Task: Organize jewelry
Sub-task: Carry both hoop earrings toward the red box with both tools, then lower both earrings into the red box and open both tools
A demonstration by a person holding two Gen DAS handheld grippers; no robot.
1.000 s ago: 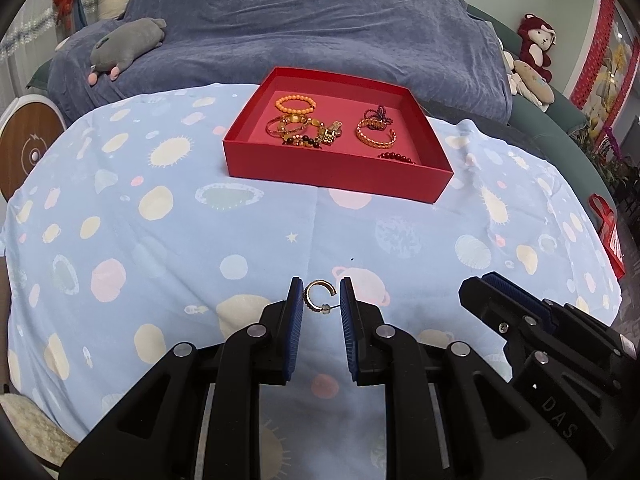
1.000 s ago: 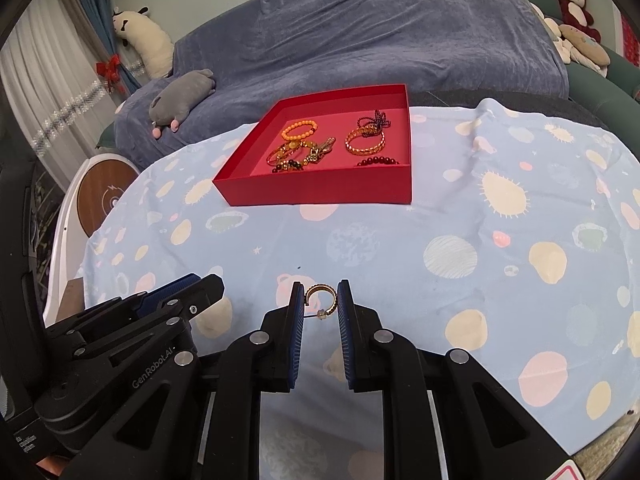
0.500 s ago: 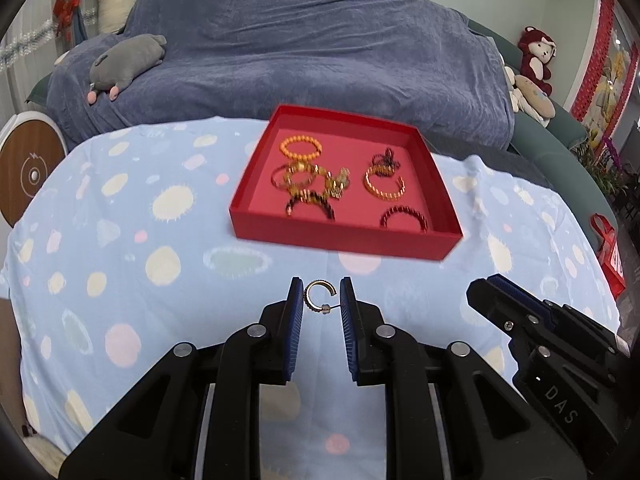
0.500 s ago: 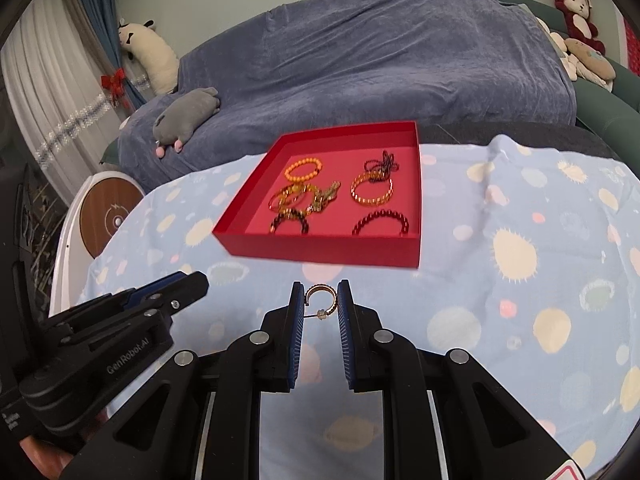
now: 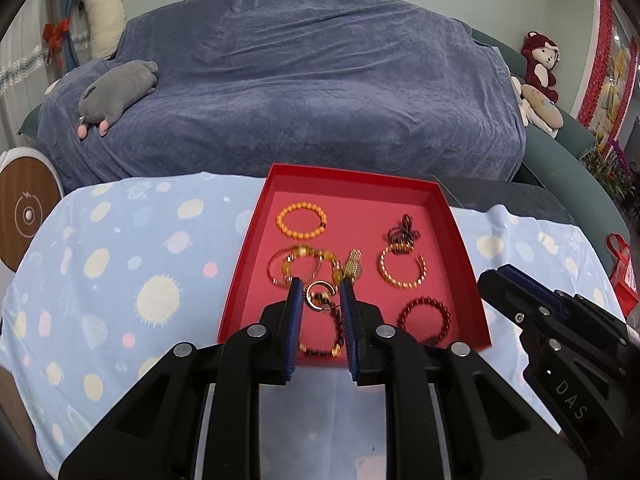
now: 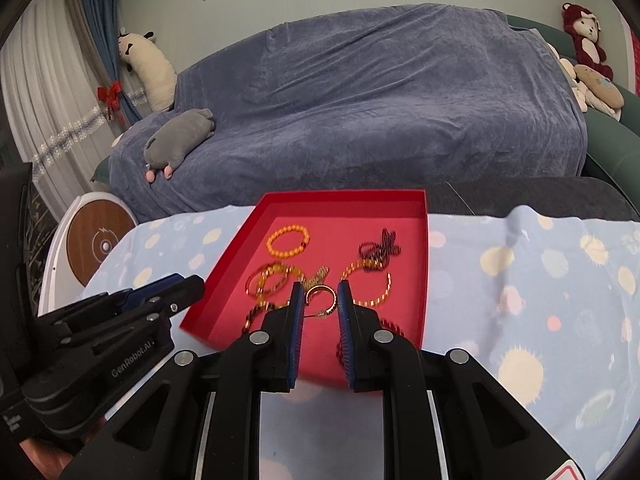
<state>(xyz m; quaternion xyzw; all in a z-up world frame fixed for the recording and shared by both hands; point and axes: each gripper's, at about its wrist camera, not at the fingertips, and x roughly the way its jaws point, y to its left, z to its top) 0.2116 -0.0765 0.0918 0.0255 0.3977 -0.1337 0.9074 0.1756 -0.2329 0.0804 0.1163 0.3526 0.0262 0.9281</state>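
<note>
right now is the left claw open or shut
Shut on a gold hoop earring: the left claw pinches it between blue pads, held over the red tray.

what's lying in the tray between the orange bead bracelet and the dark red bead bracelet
In the left wrist view, inside the red tray, the open gold chain bangle lies between the orange bead bracelet and dark red bead bracelet.

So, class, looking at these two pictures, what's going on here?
A person is sorting jewelry with two handheld grippers. The left gripper pinches a gold hoop earring above the near end of the red tray; the right gripper holds a matching hoop there too. Bracelets lie in the tray. Neither earring is released yet.
</note>
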